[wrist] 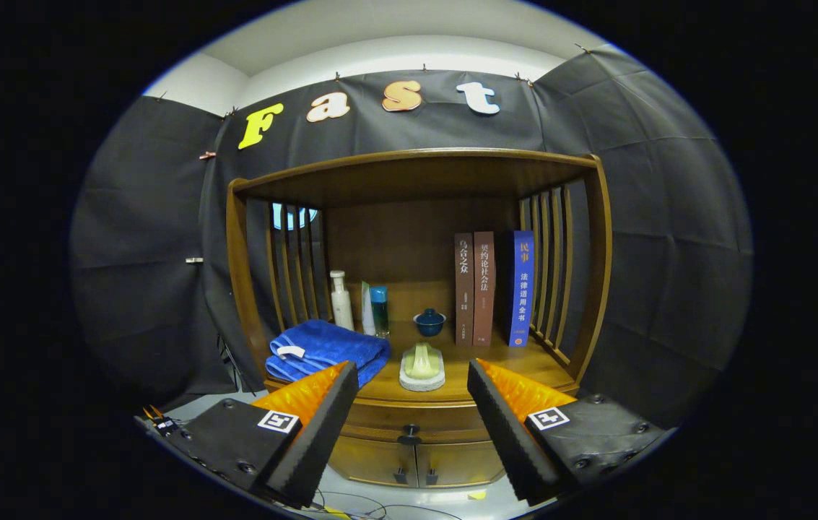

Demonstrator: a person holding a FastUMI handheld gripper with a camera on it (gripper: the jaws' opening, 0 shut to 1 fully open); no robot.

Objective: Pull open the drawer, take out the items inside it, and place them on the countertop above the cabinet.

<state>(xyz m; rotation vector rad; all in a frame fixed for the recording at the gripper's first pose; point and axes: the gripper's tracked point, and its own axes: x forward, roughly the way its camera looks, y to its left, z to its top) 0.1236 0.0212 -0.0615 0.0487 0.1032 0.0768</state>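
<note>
Gripper [412,379] released, fingers wide apart; drawer [409,420] closed between them, knob [409,435] at 6 o'clock. Drawer contents hidden; front ends masked by fingers.

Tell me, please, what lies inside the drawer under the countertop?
That cannot be seen: the drawer is shut, its front and knob facing the open gripper. On the countertop above are a folded blue towel and a soap dish.

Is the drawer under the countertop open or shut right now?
Shut: the drawer front sits flush under the countertop, knob untouched between the open gripper fingers.
</note>
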